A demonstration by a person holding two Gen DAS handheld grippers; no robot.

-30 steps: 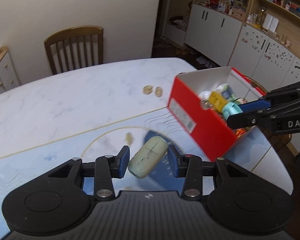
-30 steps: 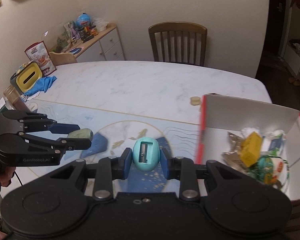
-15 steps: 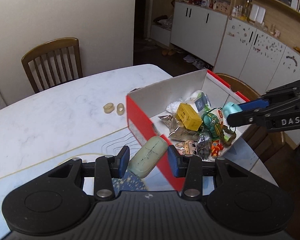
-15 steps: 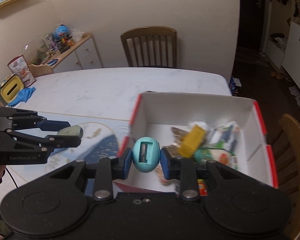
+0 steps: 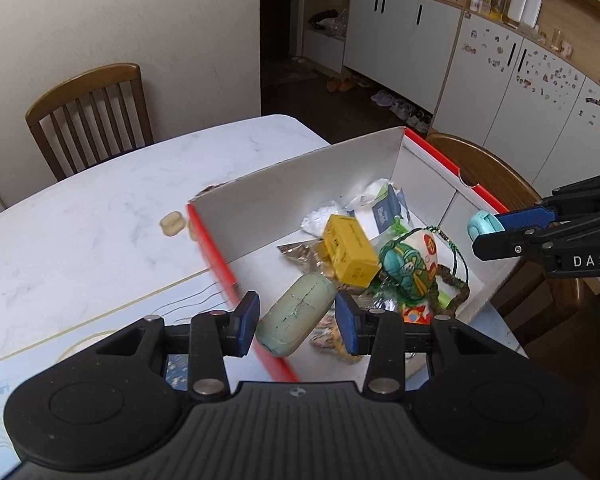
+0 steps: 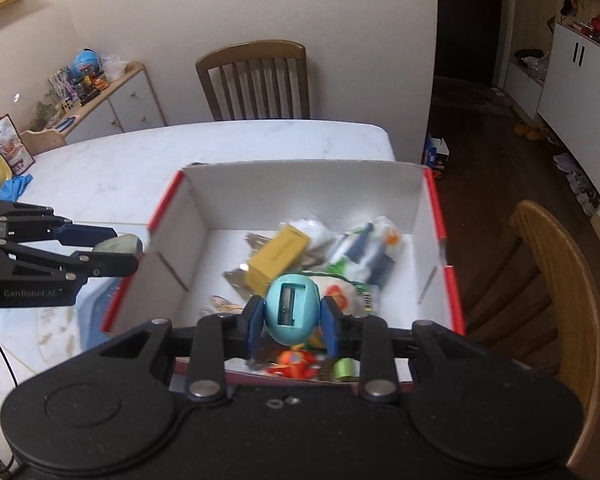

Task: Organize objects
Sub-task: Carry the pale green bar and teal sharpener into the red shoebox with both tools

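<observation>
A red box with white inner walls [image 5: 300, 188] [image 6: 300, 196] sits on the table, holding a yellow carton [image 5: 350, 250] [image 6: 278, 258], a green patterned toy [image 5: 408, 270] and wrappers. My left gripper [image 5: 296, 316] is shut on a pale green oblong eraser [image 5: 296, 314] and holds it over the box's near left red rim. It also shows in the right wrist view [image 6: 118, 246], left of the box. My right gripper [image 6: 290, 314] is shut on a teal egg-shaped pencil sharpener [image 6: 292, 306] above the box's contents. The sharpener shows at the box's right side [image 5: 482, 226].
The white marble table [image 5: 100, 216] carries a small beige ring [image 5: 173, 224] beside the box. A blue printed mat [image 6: 60, 320] lies left of the box. Wooden chairs stand at the far side [image 6: 256, 76] and right of the box [image 6: 548, 280]. A blue cloth [image 6: 14, 184] lies far left.
Both grippers have moved toward the box with their objects. The left gripper has gone from over the mat to the box's left rim. The right gripper has gone from left of the box to over its contents.
</observation>
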